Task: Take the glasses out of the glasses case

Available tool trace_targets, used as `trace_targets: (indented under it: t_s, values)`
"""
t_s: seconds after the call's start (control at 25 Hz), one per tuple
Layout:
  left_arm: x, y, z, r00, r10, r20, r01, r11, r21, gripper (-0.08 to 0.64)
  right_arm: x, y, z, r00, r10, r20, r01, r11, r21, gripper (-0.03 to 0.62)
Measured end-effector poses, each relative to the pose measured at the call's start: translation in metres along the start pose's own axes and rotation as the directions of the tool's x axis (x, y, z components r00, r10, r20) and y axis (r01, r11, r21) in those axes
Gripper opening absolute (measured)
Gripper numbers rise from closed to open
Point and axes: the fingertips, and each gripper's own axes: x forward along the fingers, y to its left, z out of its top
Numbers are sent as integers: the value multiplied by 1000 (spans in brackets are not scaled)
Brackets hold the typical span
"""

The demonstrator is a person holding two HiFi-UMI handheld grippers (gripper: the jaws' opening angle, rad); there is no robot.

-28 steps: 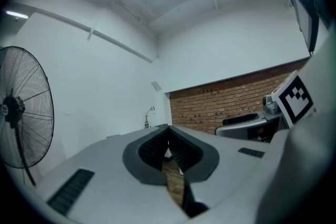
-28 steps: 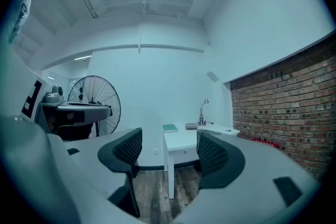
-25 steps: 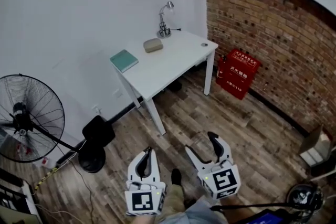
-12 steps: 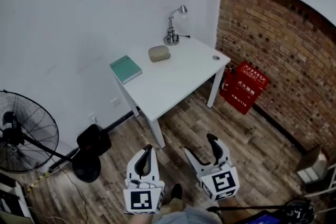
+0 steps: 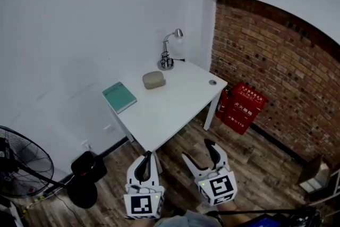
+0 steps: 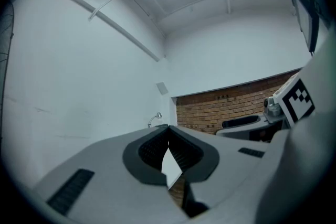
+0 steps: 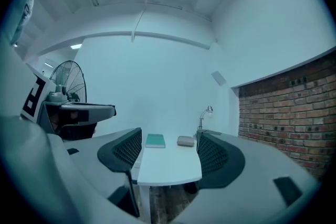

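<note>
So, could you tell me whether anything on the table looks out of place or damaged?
Nothing stands out. The glasses case lies closed on the white table, the teal book flat beside it, the lamp upright at the far edge.

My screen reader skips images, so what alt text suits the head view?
A white table holds a grey glasses case, a teal book and a lamp. Below, over wood floor, the left hand-held gripper is shut, the right hand-held gripper open.

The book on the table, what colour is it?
The book is teal green, clearest in the head view.
</note>
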Motion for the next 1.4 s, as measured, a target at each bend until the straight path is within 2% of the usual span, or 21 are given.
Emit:
trace_targets:
  t_s: [0.16, 0.36, 0.56, 0.68, 1.0, 1.16, 1.28, 1.4]
  values:
    - [22, -2, -10, 999, -13, -34, 13, 1000, -8, 6, 15, -14, -3, 1000, -10, -2, 10, 1000, 20, 337]
    - [50, -3, -33, 997, -31, -77, 32, 999, 18, 6, 34, -35, -22, 999, -19, -34, 21, 999, 50, 337]
    - [88, -11, -53, 991, -28, -133, 30, 1000, 9, 6, 59, -66, -41, 999, -11, -51, 15, 996, 83, 337]
    - [124, -9, -65, 987, -1, -162, 3, 1000, 10, 6, 88, -93, -53, 998, 15, -66, -10, 997, 79, 337]
    - [229, -6, -75, 976, 87, -201, -73, 994, 76, 6, 173, -170, -69, 994, 88, -71, -79, 990, 115, 333]
    - [275, 2, -68, 970, 143, -194, -127, 988, 93, 6, 216, -203, -66, 989, 128, -67, -118, 984, 131, 320]
    - [299, 11, -60, 966, 188, -180, -169, 979, 115, 6, 242, -218, -56, 986, 161, -44, -155, 981, 116, 316]
    - [316, 16, -53, 964, 219, -148, -204, 973, 106, 6, 266, -228, -44, 980, 199, -23, -196, 976, 94, 321]
